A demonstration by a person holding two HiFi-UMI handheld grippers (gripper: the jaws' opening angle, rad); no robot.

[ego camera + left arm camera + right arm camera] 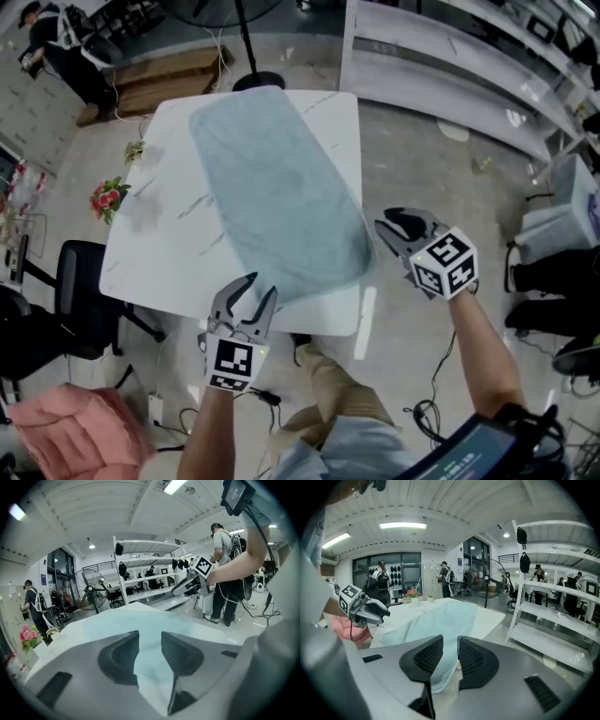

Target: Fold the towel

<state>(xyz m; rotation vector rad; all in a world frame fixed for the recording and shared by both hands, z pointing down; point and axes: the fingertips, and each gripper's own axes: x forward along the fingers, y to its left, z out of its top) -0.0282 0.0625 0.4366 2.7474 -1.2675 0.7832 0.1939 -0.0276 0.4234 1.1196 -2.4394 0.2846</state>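
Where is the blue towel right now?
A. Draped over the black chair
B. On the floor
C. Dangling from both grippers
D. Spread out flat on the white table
D: the towel lies spread flat on the table, while the left gripper and right gripper hover near its near end with jaws apart, holding nothing.

open floor (422, 159) round table (164, 220), chair (80, 281) beside
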